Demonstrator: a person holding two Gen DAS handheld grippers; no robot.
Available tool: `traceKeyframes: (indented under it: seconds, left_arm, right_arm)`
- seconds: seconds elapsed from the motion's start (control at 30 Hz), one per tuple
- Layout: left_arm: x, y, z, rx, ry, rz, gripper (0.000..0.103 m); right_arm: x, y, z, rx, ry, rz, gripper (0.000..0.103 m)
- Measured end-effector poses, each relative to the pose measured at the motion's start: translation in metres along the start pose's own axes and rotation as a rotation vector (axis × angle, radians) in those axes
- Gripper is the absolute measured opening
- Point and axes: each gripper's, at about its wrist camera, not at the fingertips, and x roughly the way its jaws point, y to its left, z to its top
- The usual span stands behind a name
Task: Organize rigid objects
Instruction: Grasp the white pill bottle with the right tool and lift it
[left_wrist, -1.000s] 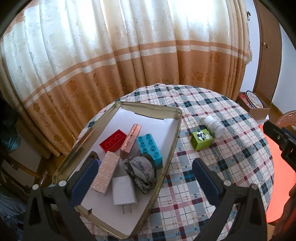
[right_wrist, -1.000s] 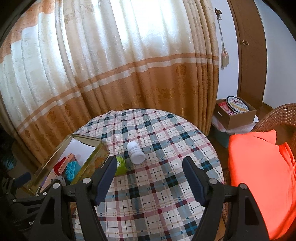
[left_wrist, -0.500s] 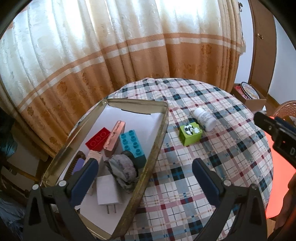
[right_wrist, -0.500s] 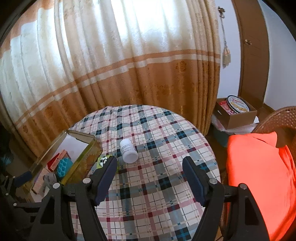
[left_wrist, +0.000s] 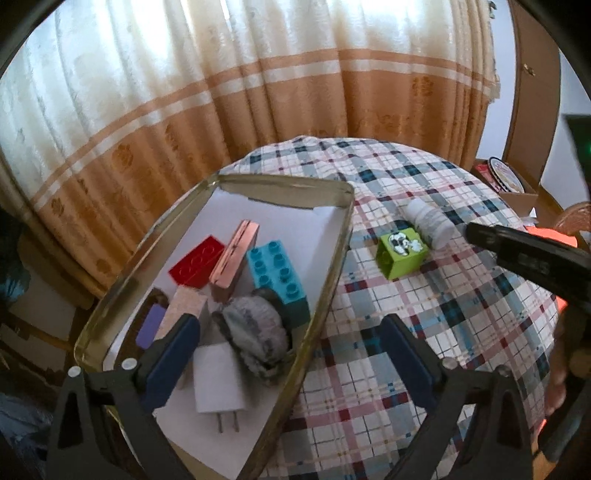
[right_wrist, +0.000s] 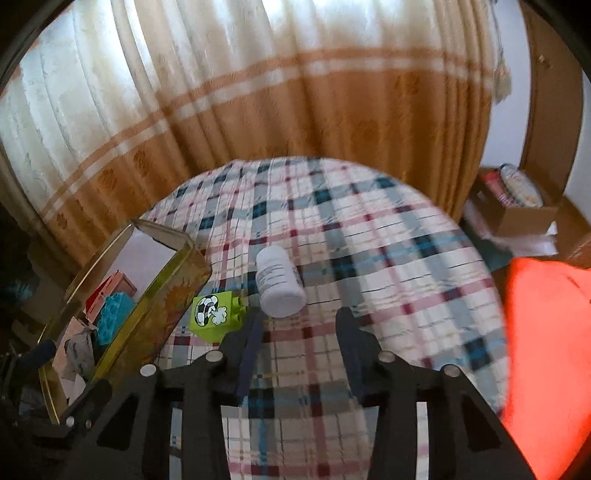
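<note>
A gold metal tin (left_wrist: 332, 258) (right_wrist: 173, 295) sits on the left of the round plaid table. In it lie a red brick (left_wrist: 197, 260), a copper bar (left_wrist: 234, 254), a teal brick (left_wrist: 279, 278), a grey stone (left_wrist: 255, 334), a white charger (left_wrist: 218, 384) and a pale block (left_wrist: 186, 306). A green cube with a football picture (left_wrist: 402, 253) (right_wrist: 216, 314) and a white bottle on its side (left_wrist: 430, 223) (right_wrist: 279, 282) lie on the cloth right of the tin. My left gripper (left_wrist: 291, 354) is open and empty over the tin's near end. My right gripper (right_wrist: 301, 325) is open and empty, just short of the bottle.
Orange and cream curtains hang behind the table. A cardboard box with a round tin (right_wrist: 517, 199) stands on the floor at the right. An orange cushion (right_wrist: 546, 332) lies on a wicker chair at the right. The right gripper's body (left_wrist: 532, 258) crosses the left wrist view.
My right gripper has moved forward and down toward the bottle and its jaws have narrowed. My left gripper has shifted slightly closer to the tin.
</note>
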Motion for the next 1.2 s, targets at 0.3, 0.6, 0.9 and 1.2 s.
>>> traceKeyframes:
  seconds: [0.3,0.6,0.9,1.2]
  left_arm:
    - [0.009,-0.011,0.008,0.049,-0.011,-0.035,0.097]
    - [0.019,-0.017,0.019,0.053,-0.002,-0.063,0.094]
    - [0.024,-0.026,0.024,0.047,0.010,-0.075,0.094]
    - [0.024,-0.035,0.027,0.049,0.013,-0.099,0.086]
  right_arm:
    - [0.045,0.013,0.022,-0.066,0.054,0.033,0.044]
    - [0.072,0.020,0.031,-0.124,0.117,0.088,0.039]
    - [0.087,0.016,0.037,-0.082,0.167,0.165,0.039]
    - [0.079,0.006,0.033,-0.090,0.156,0.142,0.038]
